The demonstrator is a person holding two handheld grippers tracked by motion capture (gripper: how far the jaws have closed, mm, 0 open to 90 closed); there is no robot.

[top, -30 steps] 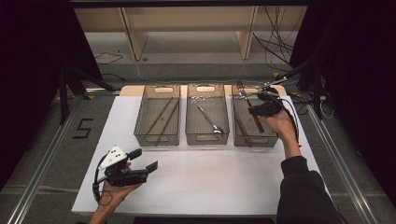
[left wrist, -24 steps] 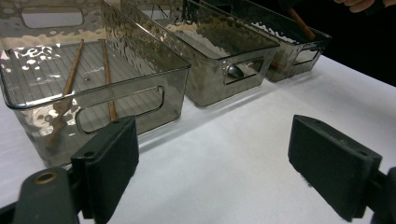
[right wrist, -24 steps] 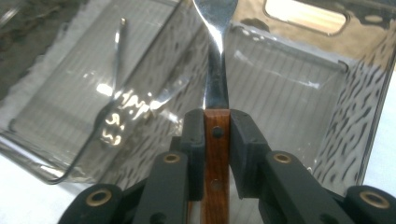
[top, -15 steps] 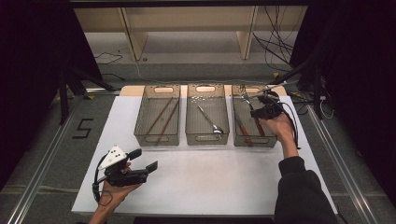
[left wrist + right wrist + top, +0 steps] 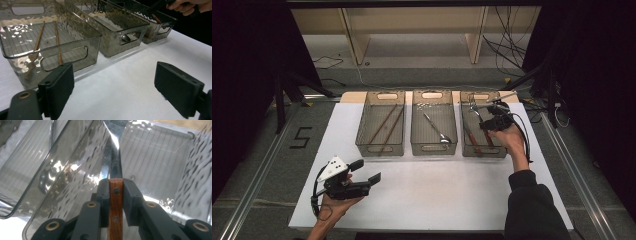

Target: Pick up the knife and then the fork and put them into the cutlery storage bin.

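- Since a second ago, the right tongs (image 5: 492, 114) have sunk a little toward the right-hand bin (image 5: 499, 149); the left tongs (image 5: 367, 172) have kept their place.
- Three clear plastic bins stand side by side at the back of a white worktop (image 5: 437, 195).
- The right tongs are clamped on the wooden handle of a fork (image 5: 115, 192). In the right gripper view its steel neck runs up and away from the pads, over the ribbed floor of the right-hand bin.
- In the high view the fork is held above the far end of that bin, with its metal end sticking out toward the back.
- Other wooden-handled cutlery (image 5: 473, 137) already lies in the same bin.
- The middle bin (image 5: 434, 148) holds a metal spoon (image 5: 435, 129), and the left-hand bin (image 5: 380, 149) holds a pair of brown chopsticks (image 5: 384, 123).
- The left tongs rest near the front left of the worktop with jaws wide apart and nothing between them.
- What could go wrong: the fork looks close to the wall between the right-hand and middle bins, so its tip could catch the rim on the way down and nudge the bin sideways.
- If the tongs let go while the fork is tilted or high, it could bounce, come to rest across the rim, or tip out onto the worktop.
- The grip sits on the handle alone, so the heavier metal end could swing as the jaws loosen.
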